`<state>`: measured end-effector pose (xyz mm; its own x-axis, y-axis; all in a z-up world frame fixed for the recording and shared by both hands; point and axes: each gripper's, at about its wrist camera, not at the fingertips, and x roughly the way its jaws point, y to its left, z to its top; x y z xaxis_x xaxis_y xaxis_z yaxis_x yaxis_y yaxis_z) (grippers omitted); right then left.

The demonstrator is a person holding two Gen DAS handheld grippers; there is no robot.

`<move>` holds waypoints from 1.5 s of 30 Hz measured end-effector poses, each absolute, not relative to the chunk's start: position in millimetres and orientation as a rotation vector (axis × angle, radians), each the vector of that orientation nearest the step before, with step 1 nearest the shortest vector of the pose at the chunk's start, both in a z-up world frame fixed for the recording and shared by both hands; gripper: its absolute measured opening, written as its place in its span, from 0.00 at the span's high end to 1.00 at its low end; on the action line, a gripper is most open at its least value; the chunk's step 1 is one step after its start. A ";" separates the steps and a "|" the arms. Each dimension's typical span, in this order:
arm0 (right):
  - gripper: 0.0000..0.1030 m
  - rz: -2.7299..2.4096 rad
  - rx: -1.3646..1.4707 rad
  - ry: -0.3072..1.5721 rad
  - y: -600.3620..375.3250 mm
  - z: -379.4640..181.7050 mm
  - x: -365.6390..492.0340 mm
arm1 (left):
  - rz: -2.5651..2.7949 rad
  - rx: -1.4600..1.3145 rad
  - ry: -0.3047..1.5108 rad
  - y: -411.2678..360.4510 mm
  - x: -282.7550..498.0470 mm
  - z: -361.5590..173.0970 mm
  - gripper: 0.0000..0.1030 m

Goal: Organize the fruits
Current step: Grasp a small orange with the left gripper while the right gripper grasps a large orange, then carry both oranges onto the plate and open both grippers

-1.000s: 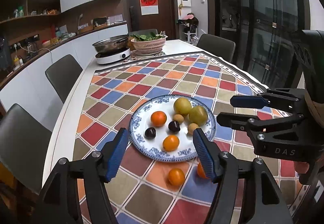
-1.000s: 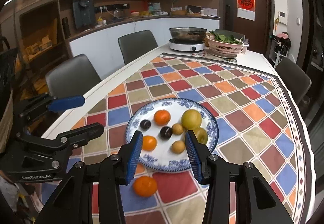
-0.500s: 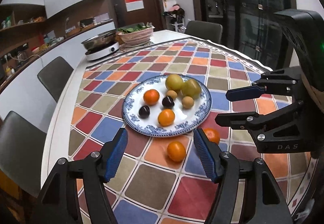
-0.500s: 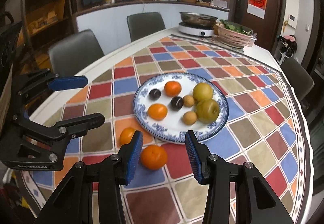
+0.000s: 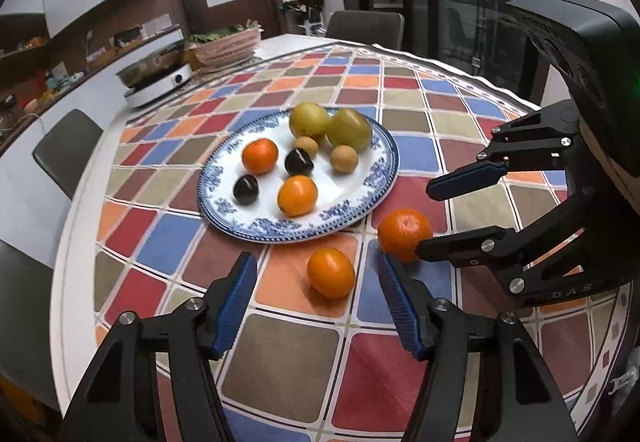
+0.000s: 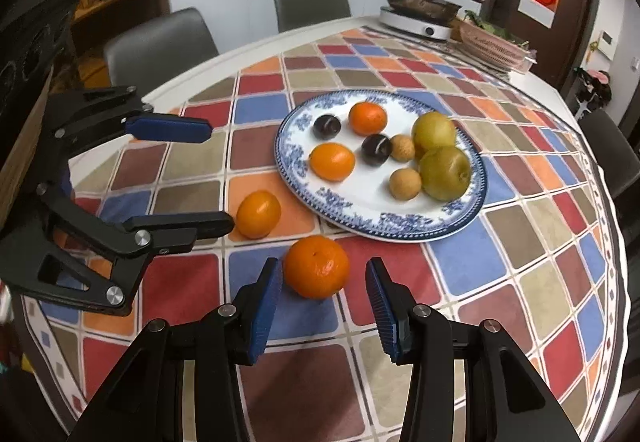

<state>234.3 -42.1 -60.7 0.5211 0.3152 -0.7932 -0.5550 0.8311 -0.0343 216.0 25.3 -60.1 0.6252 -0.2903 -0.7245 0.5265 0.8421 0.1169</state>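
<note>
Beside the blue-rimmed plate (image 5: 380, 178), two oranges lie on the surface. Left gripper (image 5: 316, 300), fingers apart and just been closing, frames the smaller orange (image 5: 331, 273) untouched; right gripper (image 6: 325, 302), half-spread, brackets the larger orange (image 6: 316, 266), gripping nothing.

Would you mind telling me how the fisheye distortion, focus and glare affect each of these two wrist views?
Left wrist view: the tablecloth grid bows outward toward dark vignetted corners; the plate and the oranges before it look sharp, the far counter soft. Right wrist view: the same bowing, a pale sheen on the plate, and the left claw sharp at the frame's left.
</note>
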 end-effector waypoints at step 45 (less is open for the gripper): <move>0.60 0.586 -0.113 0.910 -54.7 -83.4 249.7 | -0.412 0.169 0.906 17.8 231.6 -83.5 0.69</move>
